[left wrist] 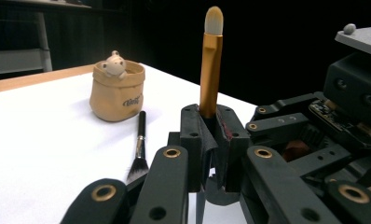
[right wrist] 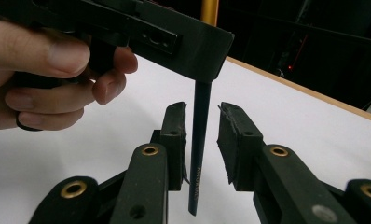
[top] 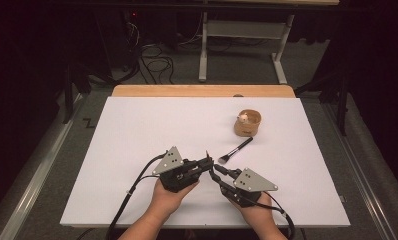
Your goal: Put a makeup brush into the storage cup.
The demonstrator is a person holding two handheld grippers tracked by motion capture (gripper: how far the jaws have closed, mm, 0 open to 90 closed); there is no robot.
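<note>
- Leftmost on the white table sheet point(top: 137, 150): left gripper point(top: 208, 161), black two-jaw tool under a grey three-cornered plate, held in the left hand point(top: 169, 195).
- Jaws pressed together, pinching the slim make-up brush with gold ferrule, black handle and pale tip point(left wrist: 211, 70), upright and clear of the table.
- Just right of it: right gripper point(top: 214, 174), brought up to the black handle point(right wrist: 198, 154) hanging below the left gripper.
- Fingers point(right wrist: 174, 135) spread either side of that handle, near but apart from it on at least one side; no grip there yet.
- Farther right, lying flat: second brush, black-handled with a dark fan of bristles point(top: 235, 151), untouched.
- Farthest right, well apart: tan sack-shaped holder with a small pale figure on its rim point(top: 248, 123), upright, no brush inside.
- Judged progress: first brush lifted, handover probably under way; closing the right jaws, releasing the left, then likely dropping both brushes into the holder all left to do.
</note>
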